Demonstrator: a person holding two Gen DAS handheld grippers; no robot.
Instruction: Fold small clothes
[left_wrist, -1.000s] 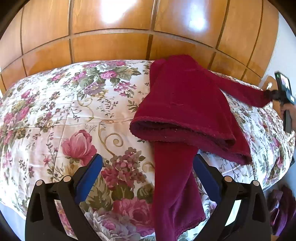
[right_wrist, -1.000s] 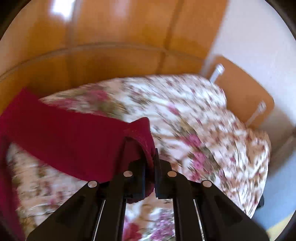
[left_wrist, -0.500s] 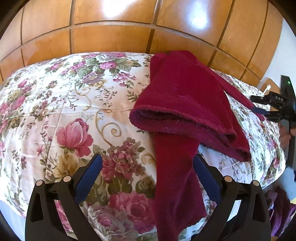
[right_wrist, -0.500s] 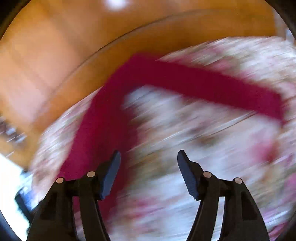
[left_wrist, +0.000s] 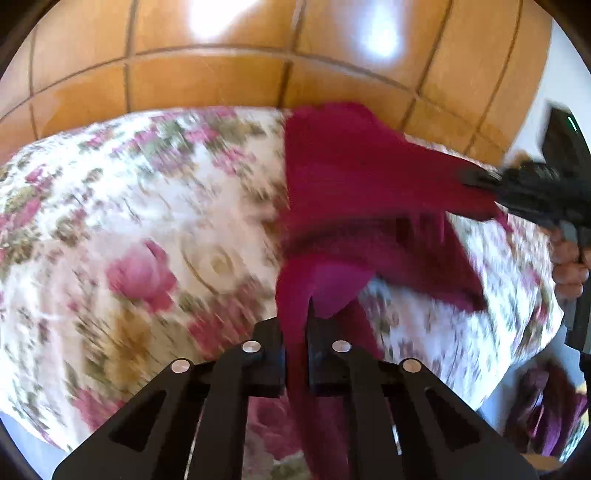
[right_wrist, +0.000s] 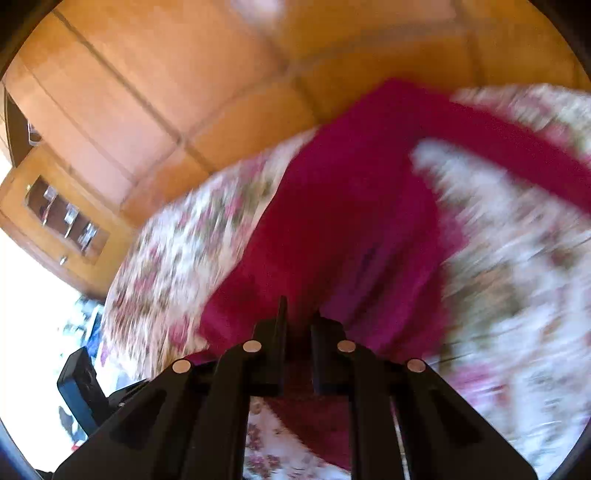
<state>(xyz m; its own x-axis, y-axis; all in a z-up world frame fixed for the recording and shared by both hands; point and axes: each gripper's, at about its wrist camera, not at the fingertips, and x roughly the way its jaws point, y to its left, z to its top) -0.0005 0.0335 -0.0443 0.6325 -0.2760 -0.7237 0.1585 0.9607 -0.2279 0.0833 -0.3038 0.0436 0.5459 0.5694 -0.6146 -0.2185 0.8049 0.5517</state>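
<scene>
A wood-panelled headboard (left_wrist: 207, 81) is seen behind a bed covered by a floral quilt (left_wrist: 122, 229), and most of both views is taken up by these two. On the quilt, toward its right half in the left wrist view, a dark red garment (left_wrist: 354, 184) is spread in a loose, partly doubled heap, with one long strip of it, probably a sleeve, hanging toward the near edge of the bed. In the right wrist view the same cloth is seen stretching away from the fingers, with another strip running off to the upper right. The left gripper (left_wrist: 295, 332) is being closed at this moment, and the hanging strip is caught between its pads, which stand almost together. The right gripper (right_wrist: 297, 325) is likewise drawn nearly closed, with a fold of the red cloth pinched at an edge of the heap; in the left wrist view it is seen at the far right, reaching into the garment, with part of a hand (left_wrist: 569, 266) behind it. Both views are blurred, so fine detail of the folds cannot be made out. The task is judged to be at an early stage: the garment has been gripped at two places, but no neat fold is visible, and the smoothing, squaring and final folding appear to remain to be done.
</scene>
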